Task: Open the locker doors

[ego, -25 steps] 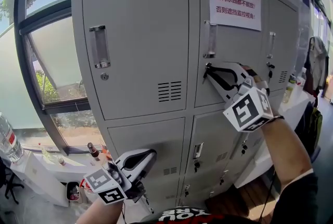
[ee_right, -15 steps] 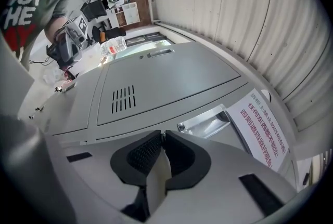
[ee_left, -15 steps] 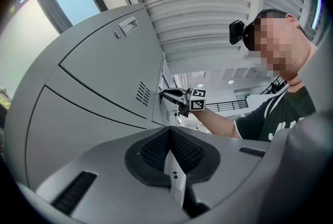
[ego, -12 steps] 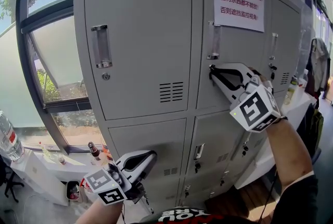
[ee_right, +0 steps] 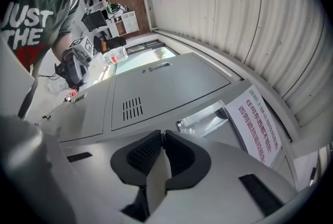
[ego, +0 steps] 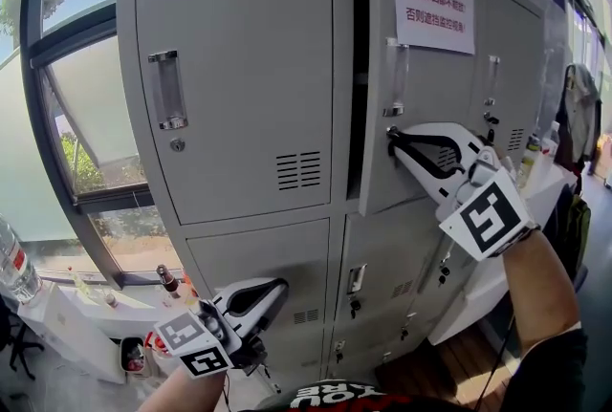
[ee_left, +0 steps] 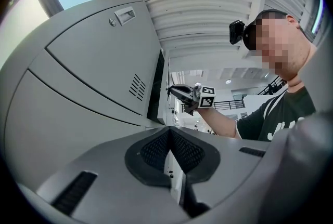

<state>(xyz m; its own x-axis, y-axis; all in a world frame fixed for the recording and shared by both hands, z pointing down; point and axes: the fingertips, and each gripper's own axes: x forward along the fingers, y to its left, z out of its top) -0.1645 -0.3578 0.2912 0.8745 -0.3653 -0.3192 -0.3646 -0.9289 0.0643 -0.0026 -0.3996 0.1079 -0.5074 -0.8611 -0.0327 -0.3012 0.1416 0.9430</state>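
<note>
In the head view the upper middle door of the grey locker bank is standing ajar, with a dark gap showing along its left edge. The right tongs are reaching in roughly level. They are pinching the small lock knob just under the handle, having just been closing. That is the free edge, probably farthest from the hinges, where a pull turns the door most easily. The door's long axis is running upright. Its left edge is coming toward the person, so its face is angling slightly to the person's right. The left tongs are hanging low before the lower lockers, likely kept out of the door's swing.

In the left gripper view the left tongs' pads are pressing together on nothing and tilting upward toward the cabinet. The gap is opening above them.

In the right gripper view the pads are nearly meeting at the tips. The knob itself is hidden between them, and the handle and the notice are lying just beyond.
</note>
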